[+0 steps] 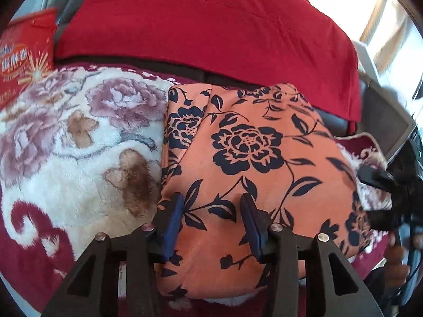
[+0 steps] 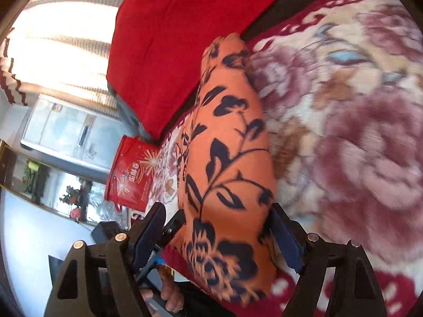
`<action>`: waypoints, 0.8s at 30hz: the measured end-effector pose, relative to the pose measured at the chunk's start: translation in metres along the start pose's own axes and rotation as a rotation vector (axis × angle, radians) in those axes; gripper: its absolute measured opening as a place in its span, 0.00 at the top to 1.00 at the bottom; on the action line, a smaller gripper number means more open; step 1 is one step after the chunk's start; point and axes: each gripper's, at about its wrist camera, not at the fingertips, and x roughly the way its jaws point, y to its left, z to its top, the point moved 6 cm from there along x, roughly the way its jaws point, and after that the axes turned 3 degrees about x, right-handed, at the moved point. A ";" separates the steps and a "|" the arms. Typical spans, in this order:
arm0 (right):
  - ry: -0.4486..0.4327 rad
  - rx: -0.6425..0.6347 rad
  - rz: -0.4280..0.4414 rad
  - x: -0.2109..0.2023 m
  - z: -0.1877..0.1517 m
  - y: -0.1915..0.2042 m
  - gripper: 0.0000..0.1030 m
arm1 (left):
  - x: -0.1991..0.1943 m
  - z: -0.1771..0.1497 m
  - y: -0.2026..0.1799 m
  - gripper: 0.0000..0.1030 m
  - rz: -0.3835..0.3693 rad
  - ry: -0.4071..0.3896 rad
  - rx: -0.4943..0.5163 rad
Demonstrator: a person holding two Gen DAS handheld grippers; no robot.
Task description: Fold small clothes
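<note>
1. Mostly unreadable text: red bag (image 1: 25, 52) at the blanket's far left corner carries a white-on-orange logo oval and starburst print; the characters are too blurred to read in either view.
2. Task item: folded orange garment with navy floral print (image 1: 253, 163) lies on the plush floral blanket (image 1: 66, 142), its far edge just short of the red cushion (image 1: 211, 26).
3. Left gripper (image 1: 212, 211): jaws apart, blue pads hovering over the garment's near half, clamped on nothing.
4. Right gripper (image 2: 219, 227): jaws spread wide, straddling the garment's near end; I cannot tell if the pads touch fabric. Frame has motion blur.
5. Left view only: right gripper body at the garment's right edge, and a layered fold line along the garment's left side.
6. Right view only: bright curtained window (image 2: 66, 39), white cabinet (image 2: 60, 129) and cluttered shelf beyond the bag; the person's fingers (image 2: 169, 293) under the left gripper.
7. Room: wide open blanket left of the garment; the cushion bounds the far side; the garment's near edge sits by the blanket's maroon border.
</note>
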 end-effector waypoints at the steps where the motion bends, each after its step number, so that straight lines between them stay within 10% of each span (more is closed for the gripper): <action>1: 0.009 -0.012 -0.034 0.009 0.003 -0.003 0.26 | 0.001 0.000 0.000 0.56 0.007 -0.002 0.008; 2: 0.021 -0.029 -0.068 0.016 0.003 -0.005 0.48 | 0.001 0.000 0.000 0.56 0.010 -0.003 0.012; 5: -0.016 -0.113 -0.180 0.018 -0.001 0.002 0.60 | -0.002 0.001 0.001 0.56 -0.006 -0.005 0.002; 8: -0.047 -0.215 -0.296 0.016 -0.014 0.006 0.60 | -0.001 0.000 0.002 0.56 -0.027 -0.008 -0.025; 14: -0.055 -0.082 -0.148 -0.005 -0.006 -0.001 0.32 | -0.024 0.008 -0.004 0.56 -0.042 -0.127 -0.006; 20: -0.059 0.018 -0.092 0.005 0.040 -0.007 0.27 | 0.005 -0.006 -0.016 0.56 -0.029 0.006 0.061; 24: -0.011 -0.081 -0.194 0.034 0.051 0.007 0.58 | 0.007 -0.007 -0.017 0.56 -0.020 0.009 0.081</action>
